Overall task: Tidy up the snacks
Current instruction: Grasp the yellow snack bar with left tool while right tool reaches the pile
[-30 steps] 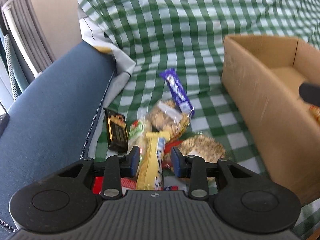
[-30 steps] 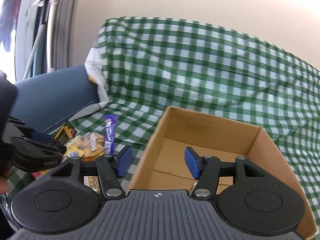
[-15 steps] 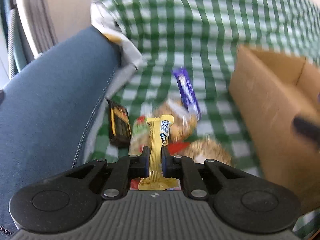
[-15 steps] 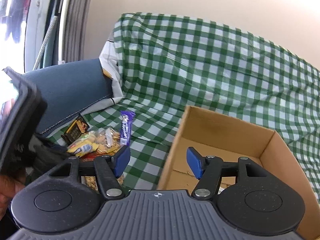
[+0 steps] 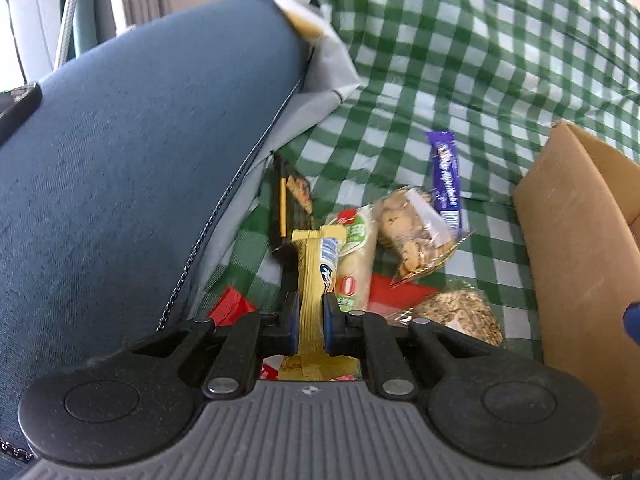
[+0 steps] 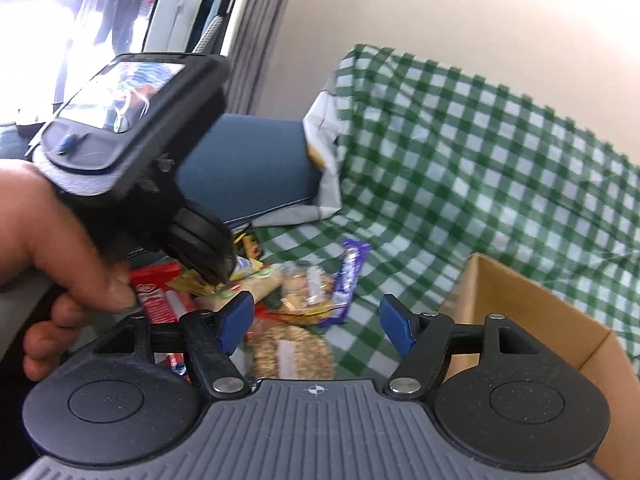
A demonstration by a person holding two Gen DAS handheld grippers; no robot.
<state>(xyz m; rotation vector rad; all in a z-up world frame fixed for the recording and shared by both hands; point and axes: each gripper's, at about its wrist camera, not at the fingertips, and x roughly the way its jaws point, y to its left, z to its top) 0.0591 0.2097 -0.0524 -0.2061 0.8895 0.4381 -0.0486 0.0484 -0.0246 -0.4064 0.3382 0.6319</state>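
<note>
The left hand-held gripper (image 5: pixel 311 322) is clamped tight, while the right hand-held gripper (image 6: pixel 316 322) hangs spread wide.

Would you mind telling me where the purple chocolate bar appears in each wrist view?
Left wrist: purple chocolate bar lies upper right of centre on the checked cloth, left of the cardboard box.
Right wrist: it lies at centre, left of the box.
Shared landmark: the bag of cookies touching its lower end.

Home lounge — blue sofa (image 5: pixel 132 168) (gingham throw (image 5: pixel 480 60)), curtains (image 6: pixel 256 40)
</note>
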